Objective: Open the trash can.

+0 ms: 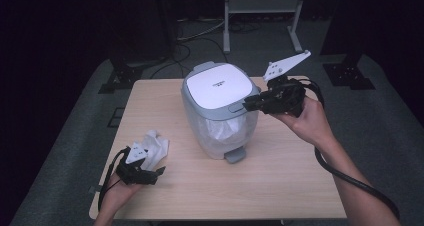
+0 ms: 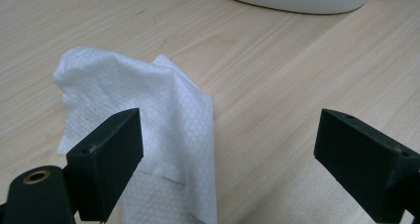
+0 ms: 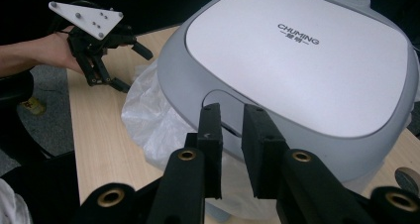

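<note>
A crumpled white tissue [image 1: 155, 145] [image 2: 148, 100] lies on the wooden table [image 1: 280, 171] at the front left. My left gripper [image 1: 156, 176] [image 2: 228, 154] [image 3: 138, 71] rests just behind it, open wide, with the tissue's near edge by its left jaw and untouched. A grey pedal bin with a white lid [image 1: 217, 86] [image 3: 297, 50] stands mid-table, its lid down. My right gripper [image 1: 248, 105] [image 3: 232, 130] hovers at the lid's front right rim. Its jaws stand close together with a narrow gap and nothing between them.
A white plastic liner [image 1: 225, 128] [image 3: 148, 115] bulges out under the bin's lid. The bin's foot pedal [image 1: 235, 156] sticks out toward me. A metal stand [image 1: 262, 8] and cables sit on the dark floor beyond the table.
</note>
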`<state>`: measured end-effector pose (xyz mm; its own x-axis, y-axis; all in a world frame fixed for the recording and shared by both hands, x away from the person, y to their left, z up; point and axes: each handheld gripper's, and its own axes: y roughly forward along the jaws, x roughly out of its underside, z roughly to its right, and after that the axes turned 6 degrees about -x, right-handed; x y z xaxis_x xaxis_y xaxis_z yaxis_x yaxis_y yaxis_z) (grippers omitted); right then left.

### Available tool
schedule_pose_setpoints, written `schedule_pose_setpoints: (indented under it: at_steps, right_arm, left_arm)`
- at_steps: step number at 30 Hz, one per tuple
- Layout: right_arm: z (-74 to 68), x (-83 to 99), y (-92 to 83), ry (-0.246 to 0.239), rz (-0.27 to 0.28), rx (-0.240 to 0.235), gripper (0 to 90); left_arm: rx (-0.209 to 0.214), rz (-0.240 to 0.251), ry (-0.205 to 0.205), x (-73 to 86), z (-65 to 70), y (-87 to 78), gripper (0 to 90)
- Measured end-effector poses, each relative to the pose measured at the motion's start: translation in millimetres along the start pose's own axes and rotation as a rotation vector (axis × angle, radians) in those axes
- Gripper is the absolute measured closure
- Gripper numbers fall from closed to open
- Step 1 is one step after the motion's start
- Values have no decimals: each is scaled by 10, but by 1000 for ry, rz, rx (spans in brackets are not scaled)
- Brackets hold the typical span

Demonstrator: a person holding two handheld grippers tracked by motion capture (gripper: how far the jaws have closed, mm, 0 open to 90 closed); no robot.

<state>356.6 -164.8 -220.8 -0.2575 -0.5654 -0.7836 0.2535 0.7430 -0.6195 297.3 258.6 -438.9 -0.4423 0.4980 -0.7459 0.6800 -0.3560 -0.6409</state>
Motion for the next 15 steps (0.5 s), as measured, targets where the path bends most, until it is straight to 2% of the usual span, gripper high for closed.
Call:
schedule_pose_setpoints:
  at_steps: [15]
  right_arm:
    - [26,-129,209,-13,-19,-19,863]
  left_arm:
    - [-6,0,-6,14,-28,-16,105]
